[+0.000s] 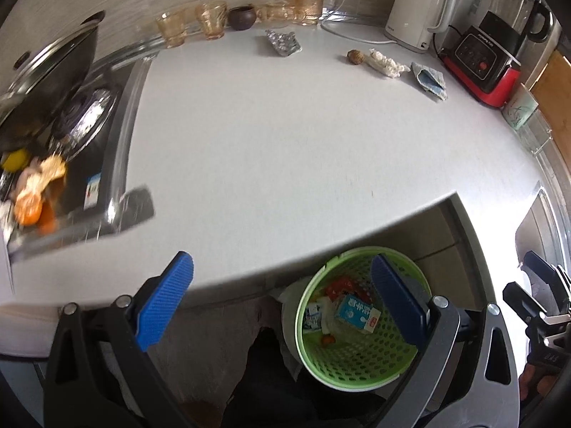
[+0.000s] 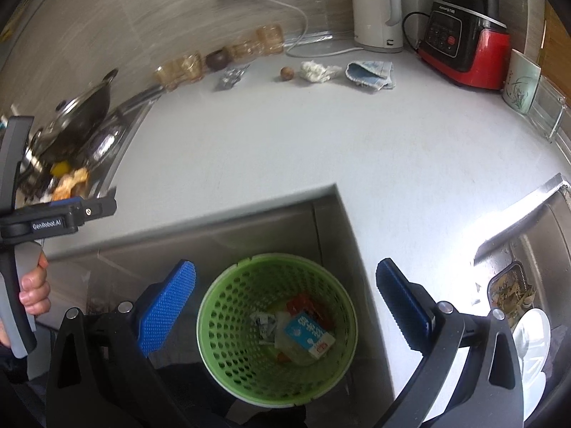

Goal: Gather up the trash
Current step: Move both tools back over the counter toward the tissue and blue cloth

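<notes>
A green mesh basket [image 1: 360,356] [image 2: 235,299] stands on the floor below the counter's notch. It holds a blue milk carton [image 1: 357,315] [image 2: 308,333], a red wrapper and paper scraps. My left gripper [image 1: 282,301] hangs open over the counter edge, nothing between its blue pads. My right gripper [image 2: 285,308] is open and empty, straight above the basket. On the counter far back lie a foil blister pack [image 1: 283,42] [image 2: 230,76], a brown nut [image 1: 355,57] [image 2: 287,73], a crumpled tissue [image 1: 387,64] [image 2: 317,70] and a blue cloth [image 1: 430,80] [image 2: 371,73]. Orange peels [image 1: 35,192] [image 2: 73,182] sit on the stove at left.
A lidded wok [image 1: 50,67] sits on the stove. Amber glasses [image 1: 210,21], a white kettle [image 2: 374,10], a red blender [image 2: 460,35] and a cup [image 2: 519,85] line the back and right. A sink [image 2: 517,285] with a tray of leaves is at right.
</notes>
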`<state>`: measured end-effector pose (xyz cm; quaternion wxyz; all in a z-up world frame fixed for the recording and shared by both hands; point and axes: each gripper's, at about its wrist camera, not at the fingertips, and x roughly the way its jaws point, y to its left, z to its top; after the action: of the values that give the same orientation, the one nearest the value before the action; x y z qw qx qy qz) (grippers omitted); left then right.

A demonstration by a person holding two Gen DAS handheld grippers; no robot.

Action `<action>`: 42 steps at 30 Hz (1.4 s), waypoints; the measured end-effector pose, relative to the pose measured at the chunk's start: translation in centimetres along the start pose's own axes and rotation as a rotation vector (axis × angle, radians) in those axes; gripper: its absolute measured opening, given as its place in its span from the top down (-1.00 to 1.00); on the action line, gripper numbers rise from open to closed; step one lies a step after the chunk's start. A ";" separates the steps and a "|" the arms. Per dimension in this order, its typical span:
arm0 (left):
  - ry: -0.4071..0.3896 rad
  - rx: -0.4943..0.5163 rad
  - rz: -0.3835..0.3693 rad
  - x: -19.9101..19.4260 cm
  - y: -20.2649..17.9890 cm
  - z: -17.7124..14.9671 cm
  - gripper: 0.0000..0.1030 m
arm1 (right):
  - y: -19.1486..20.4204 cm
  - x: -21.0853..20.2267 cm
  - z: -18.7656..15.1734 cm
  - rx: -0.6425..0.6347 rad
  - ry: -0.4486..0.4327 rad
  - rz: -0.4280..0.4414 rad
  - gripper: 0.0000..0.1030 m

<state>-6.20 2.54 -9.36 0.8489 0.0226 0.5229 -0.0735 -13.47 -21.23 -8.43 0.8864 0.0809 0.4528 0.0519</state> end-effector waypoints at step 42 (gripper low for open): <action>-0.034 0.281 -0.280 17.6 -9.4 26.4 -0.85 | -12.4 18.8 25.0 0.248 -0.099 -0.186 -0.95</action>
<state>23.54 -11.58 -12.75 0.8278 0.0667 0.4909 -0.2633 18.00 -32.75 -11.32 0.8918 0.1498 0.4171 -0.0907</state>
